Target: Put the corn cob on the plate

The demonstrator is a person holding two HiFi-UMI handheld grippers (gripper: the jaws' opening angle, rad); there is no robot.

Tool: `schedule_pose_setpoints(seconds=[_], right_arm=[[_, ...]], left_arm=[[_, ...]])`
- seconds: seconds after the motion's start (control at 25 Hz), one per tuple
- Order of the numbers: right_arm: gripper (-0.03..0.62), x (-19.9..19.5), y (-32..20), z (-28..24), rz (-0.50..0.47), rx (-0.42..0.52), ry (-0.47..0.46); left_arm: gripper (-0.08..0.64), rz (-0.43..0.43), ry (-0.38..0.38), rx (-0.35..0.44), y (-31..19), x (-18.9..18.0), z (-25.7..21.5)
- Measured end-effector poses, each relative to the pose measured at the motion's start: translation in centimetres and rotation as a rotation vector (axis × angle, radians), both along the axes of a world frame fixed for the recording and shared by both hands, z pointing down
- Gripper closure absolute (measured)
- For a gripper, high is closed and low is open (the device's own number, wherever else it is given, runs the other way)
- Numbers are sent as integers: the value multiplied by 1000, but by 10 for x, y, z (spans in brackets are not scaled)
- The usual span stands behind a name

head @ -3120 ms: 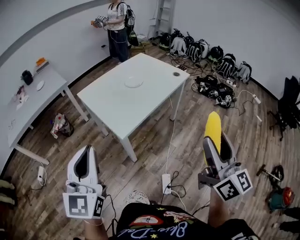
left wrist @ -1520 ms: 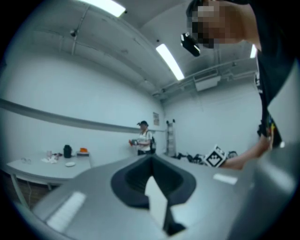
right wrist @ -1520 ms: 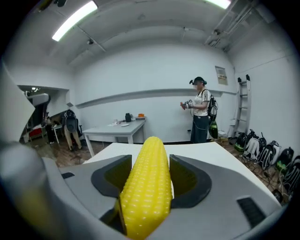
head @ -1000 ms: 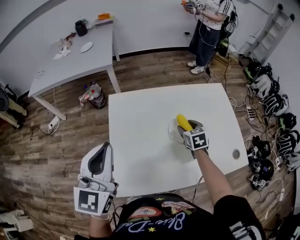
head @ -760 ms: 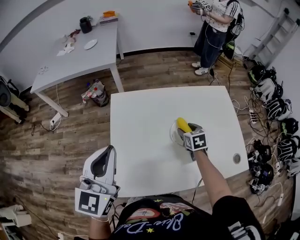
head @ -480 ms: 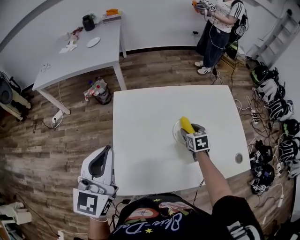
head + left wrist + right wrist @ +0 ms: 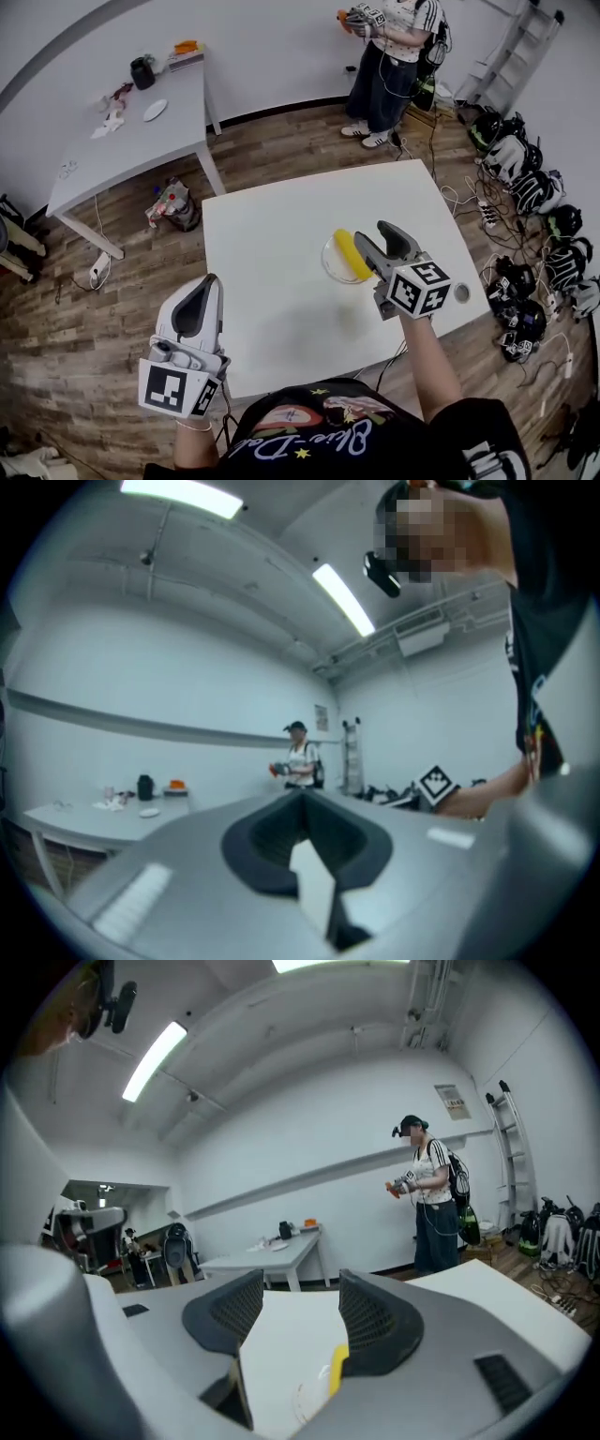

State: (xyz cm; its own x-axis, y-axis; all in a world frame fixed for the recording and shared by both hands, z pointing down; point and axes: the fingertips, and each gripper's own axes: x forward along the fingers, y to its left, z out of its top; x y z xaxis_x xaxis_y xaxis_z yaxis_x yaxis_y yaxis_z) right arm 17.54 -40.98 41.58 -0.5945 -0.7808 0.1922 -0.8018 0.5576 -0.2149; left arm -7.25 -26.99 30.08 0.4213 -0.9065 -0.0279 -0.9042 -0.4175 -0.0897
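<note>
The corn cob (image 7: 351,254) lies on the plate (image 7: 329,266), centre-right of the frame, so the placing looks done. The right gripper (image 7: 372,234) has its fingers wide and empty; the left gripper (image 7: 205,287) has its fingers closed together. The next move only needs to lift clear.

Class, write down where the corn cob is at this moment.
In the head view, the corn cob lies on the clear plate, right of centre on the white table, right beside the tips of the open right gripper.
</note>
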Motion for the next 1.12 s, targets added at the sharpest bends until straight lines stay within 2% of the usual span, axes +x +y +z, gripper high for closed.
schedule_pose_setpoints(seconds=[0.16,0.28,0.56,1.0,1.04,1.12], right_arm=[[330,7,38,-51,11,157,-9],[330,11,59,-66,28,218,15],[330,14,74,-71,50,234,28],[330,8,76,-75,47,259,69],[338,6,77,-75,45,263,75],[466,4,78,-77,43,271,75]], left_arm=[[561,52,-9,32,-6,22,-5],[561,100,-8,35,-11,39,-4],[561,156,-7,40,-19,55,-3],[561,148,-15,18,-22,52,4],[561,146,-14,18,-22,51,4],[561,142,-14,22,-21,49,4]])
